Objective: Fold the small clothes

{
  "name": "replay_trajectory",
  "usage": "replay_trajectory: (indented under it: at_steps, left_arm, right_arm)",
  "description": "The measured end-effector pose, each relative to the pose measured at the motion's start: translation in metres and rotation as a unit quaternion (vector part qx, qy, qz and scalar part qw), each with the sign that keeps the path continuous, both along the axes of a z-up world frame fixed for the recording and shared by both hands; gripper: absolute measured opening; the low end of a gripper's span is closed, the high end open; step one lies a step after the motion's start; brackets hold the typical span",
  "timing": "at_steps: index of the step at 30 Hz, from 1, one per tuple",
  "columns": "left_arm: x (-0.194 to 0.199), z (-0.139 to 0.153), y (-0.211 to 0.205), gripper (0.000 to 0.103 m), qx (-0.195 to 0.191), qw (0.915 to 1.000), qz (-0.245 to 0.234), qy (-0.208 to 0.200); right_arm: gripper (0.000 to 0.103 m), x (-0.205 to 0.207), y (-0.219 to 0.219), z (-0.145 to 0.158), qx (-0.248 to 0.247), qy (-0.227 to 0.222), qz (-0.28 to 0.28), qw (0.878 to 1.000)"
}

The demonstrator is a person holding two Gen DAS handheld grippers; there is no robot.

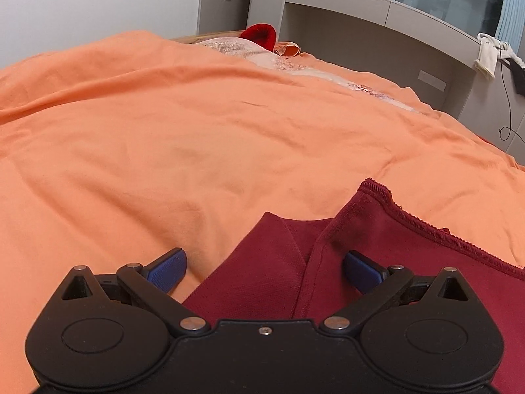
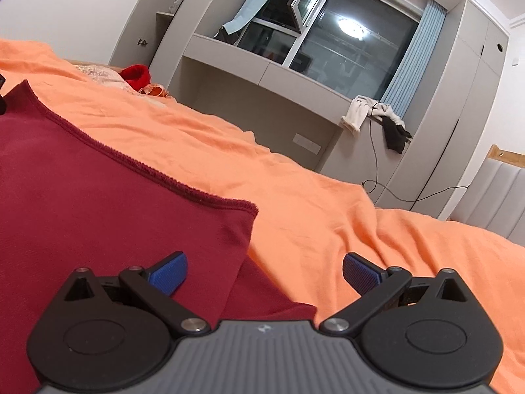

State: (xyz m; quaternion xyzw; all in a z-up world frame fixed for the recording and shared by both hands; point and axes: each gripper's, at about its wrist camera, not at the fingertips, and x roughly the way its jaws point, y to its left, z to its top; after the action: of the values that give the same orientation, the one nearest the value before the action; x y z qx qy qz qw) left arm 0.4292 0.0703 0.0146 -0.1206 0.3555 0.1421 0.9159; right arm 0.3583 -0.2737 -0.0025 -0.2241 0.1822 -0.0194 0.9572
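Observation:
A dark red garment [image 1: 377, 256] lies flat on the orange bedsheet [image 1: 164, 138], with a folded flap near its left edge. My left gripper [image 1: 265, 271] is open and hovers low over that left edge, its jaws on either side of the flap. In the right wrist view the same garment [image 2: 108, 197] fills the left side, its stitched hem running diagonally. My right gripper [image 2: 265, 271] is open over the garment's right corner, one blue pad [image 2: 169, 274] above the cloth and the other above the sheet.
A bright red item [image 1: 259, 34] and a pale patterned cloth [image 1: 285, 64] lie at the far end of the bed. A grey built-in shelf and window [image 2: 328, 49] stand behind. Clothes [image 2: 370, 115] hang on its ledge, with a black cable [image 2: 374, 170] trailing down.

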Motion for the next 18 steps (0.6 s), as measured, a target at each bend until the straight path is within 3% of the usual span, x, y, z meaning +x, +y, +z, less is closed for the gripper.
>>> replay_trajectory:
  at_steps: [11,15,18]
  left_arm:
    - [-0.037,0.032,0.007,0.102,-0.057,0.9958,0.007,-0.071]
    - [-0.062,0.041,0.002,0.102,-0.04,0.9952,-0.016,-0.088]
    - [-0.085,0.046,-0.004,0.102,-0.004,0.9941,-0.043,-0.099]
  right_arm:
    - [0.103,-0.062,-0.007,0.045,0.075,-0.053,0.014,0.996]
    - [0.103,-0.091,0.001,0.057,0.104,-0.075,0.026,0.992]
    - [0.103,-0.11,0.009,0.062,0.123,-0.088,0.042,0.988]
